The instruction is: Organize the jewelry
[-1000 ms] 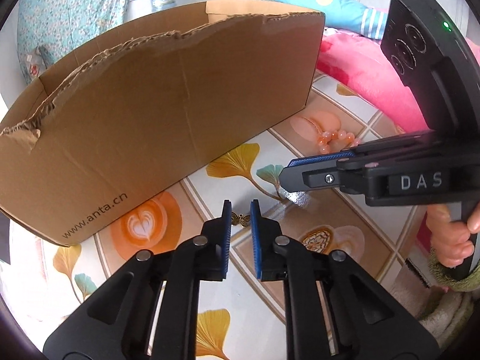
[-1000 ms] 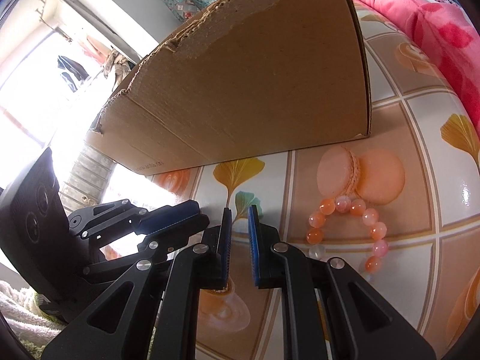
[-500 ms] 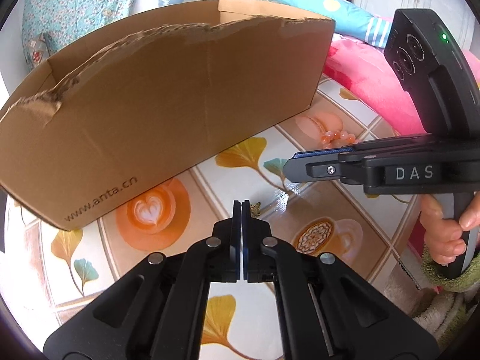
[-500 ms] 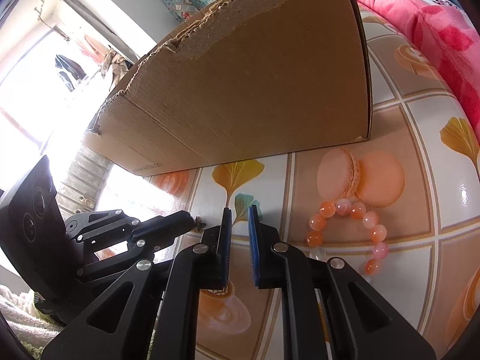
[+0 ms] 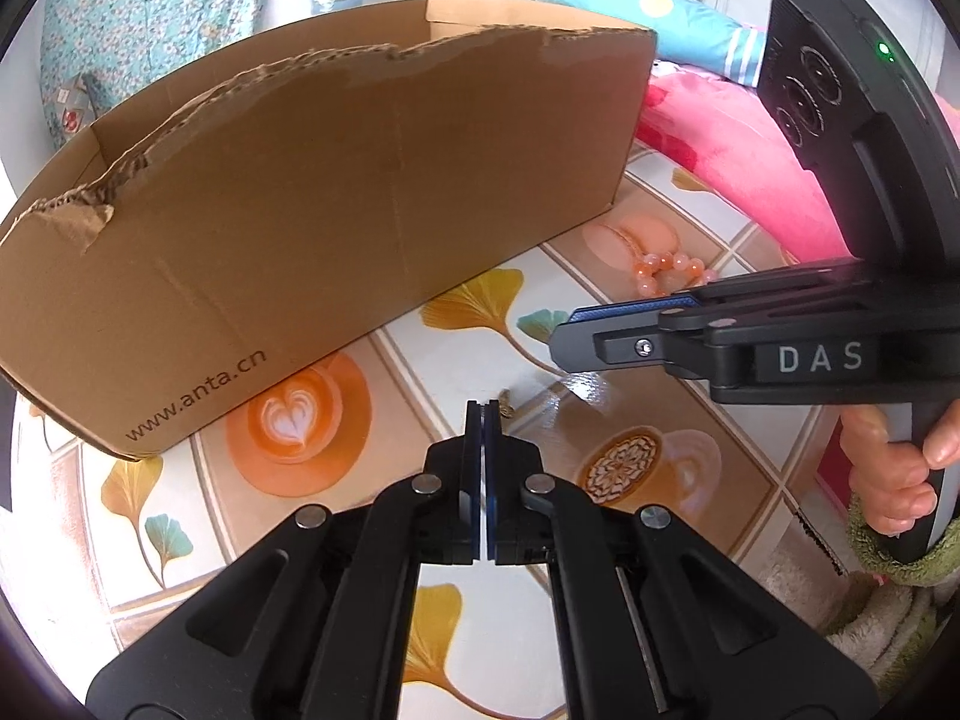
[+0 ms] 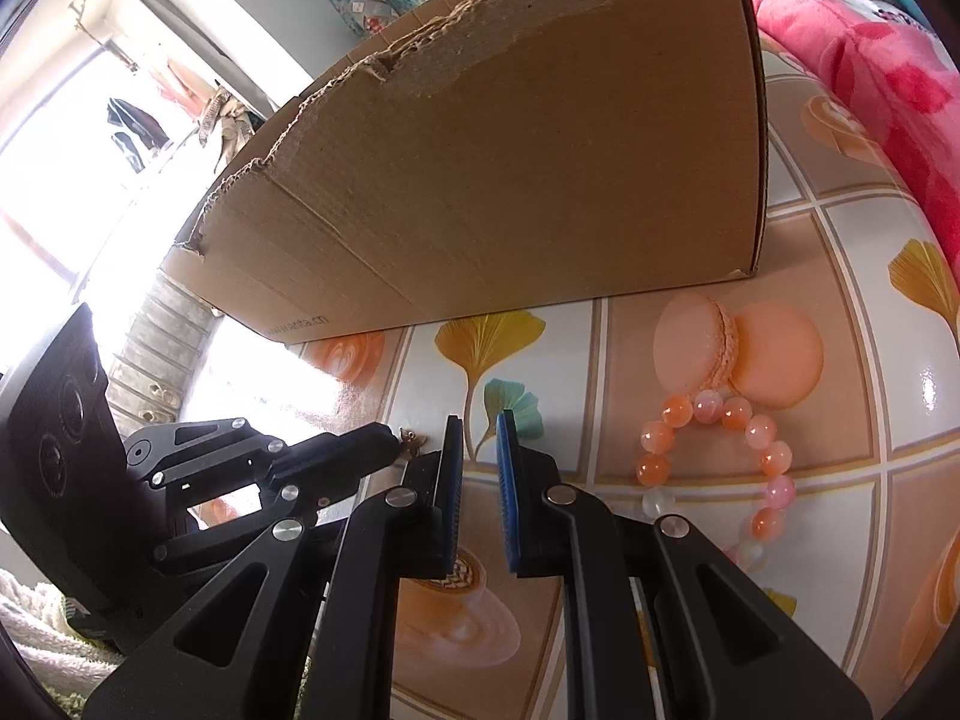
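My left gripper [image 5: 483,405] is shut on a small gold butterfly charm [image 5: 506,411], which sticks out at the fingertips and also shows in the right wrist view [image 6: 411,438]. It is held above the patterned tablecloth [image 5: 336,516], in front of the brown cardboard box [image 5: 336,192]. My right gripper [image 6: 480,420] is open and empty, to the right of the left one. An orange bead bracelet [image 6: 744,456] lies on the cloth right of my right gripper, near the box's right corner; it also shows in the left wrist view [image 5: 666,269].
The cardboard box [image 6: 510,168] is open-topped with a torn front rim. A pink blanket [image 5: 738,150] and a blue pillow [image 5: 636,6] lie at the right. A towel [image 5: 882,600] sits at the lower right.
My left gripper shut on the butterfly charm and lifted it off the cloth. The right gripper has stayed open in about the same place.
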`<state>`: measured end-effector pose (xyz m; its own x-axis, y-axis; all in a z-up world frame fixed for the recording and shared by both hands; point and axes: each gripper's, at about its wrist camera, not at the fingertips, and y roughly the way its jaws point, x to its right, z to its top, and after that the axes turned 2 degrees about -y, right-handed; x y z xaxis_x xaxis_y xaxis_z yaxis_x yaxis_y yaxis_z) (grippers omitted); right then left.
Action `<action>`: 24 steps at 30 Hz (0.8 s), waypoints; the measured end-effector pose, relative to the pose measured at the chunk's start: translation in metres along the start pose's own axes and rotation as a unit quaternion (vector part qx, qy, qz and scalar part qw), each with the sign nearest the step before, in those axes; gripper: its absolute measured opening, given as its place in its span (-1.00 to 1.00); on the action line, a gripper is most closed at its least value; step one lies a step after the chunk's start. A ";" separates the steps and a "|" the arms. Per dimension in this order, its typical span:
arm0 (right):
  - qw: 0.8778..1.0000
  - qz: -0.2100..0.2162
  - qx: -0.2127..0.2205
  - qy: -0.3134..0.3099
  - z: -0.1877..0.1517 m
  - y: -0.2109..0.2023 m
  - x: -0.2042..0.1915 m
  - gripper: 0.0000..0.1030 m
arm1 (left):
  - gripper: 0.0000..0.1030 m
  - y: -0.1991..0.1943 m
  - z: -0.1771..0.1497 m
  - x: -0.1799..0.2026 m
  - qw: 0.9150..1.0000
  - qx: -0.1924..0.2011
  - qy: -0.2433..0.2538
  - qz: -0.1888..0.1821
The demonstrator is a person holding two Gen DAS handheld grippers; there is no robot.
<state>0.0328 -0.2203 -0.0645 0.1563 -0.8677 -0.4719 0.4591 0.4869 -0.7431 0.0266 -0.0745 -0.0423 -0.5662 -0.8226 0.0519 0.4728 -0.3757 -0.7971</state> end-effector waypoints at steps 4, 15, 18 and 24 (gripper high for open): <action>1.000 0.000 0.001 0.002 -0.002 0.001 0.000 -0.77 | -0.99 -0.001 -0.001 -0.001 1.000 0.000 -0.001 -0.003; 1.000 0.005 0.003 0.005 -0.004 0.002 0.006 -0.77 | -0.44 -0.001 -0.002 -0.003 1.000 0.001 -0.016 -0.014; 1.000 0.007 0.004 0.006 -0.004 0.001 0.008 -0.77 | -0.44 0.000 -0.001 -0.001 1.000 0.003 -0.007 -0.008; 1.000 0.010 0.005 0.009 -0.005 0.000 0.012 -0.77 | -0.58 0.005 0.003 0.006 1.000 0.005 0.018 0.012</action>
<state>0.0303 -0.2303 -0.0722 0.1491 -0.8561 -0.4948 0.4652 0.5023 -0.7289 0.0268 -0.0827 -0.0442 -0.5782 -0.8158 0.0112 0.4931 -0.3603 -0.7918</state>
